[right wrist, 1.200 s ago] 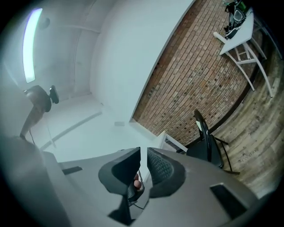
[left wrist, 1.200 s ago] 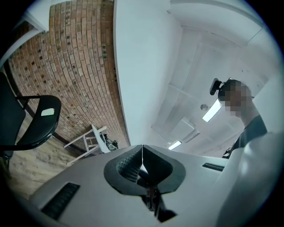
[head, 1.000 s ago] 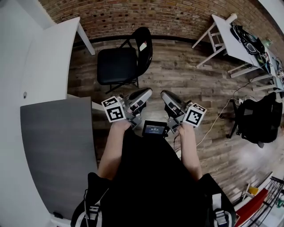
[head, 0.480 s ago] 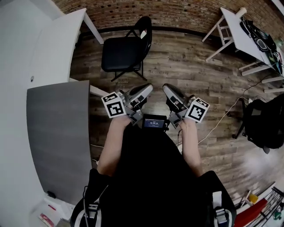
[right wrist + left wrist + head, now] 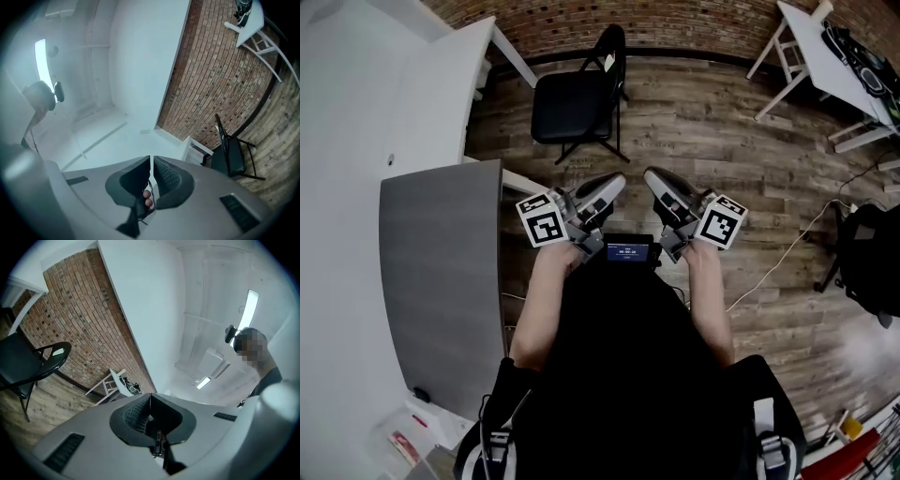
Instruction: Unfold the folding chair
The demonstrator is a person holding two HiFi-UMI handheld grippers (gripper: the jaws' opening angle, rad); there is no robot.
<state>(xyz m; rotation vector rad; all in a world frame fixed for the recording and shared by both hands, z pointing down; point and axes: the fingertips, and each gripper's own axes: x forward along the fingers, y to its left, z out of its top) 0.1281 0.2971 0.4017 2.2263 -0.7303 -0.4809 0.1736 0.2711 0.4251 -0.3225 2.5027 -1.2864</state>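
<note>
Standing unfolded on the floor (image 5: 722, 141) by the brick wall (image 5: 656, 19), the chair (image 5: 577, 103) was at the head view's top. The left gripper view showed the left tongs (image 5: 150, 399) clenched, empty; the right gripper view, the right tongs (image 5: 151, 161) empty, having just been closing to a slit.

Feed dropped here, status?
Left gripper shut, empty. Right gripper just closing, slit left, empty. Folding chair already unfolded, untouched. Nothing in the way.
</note>
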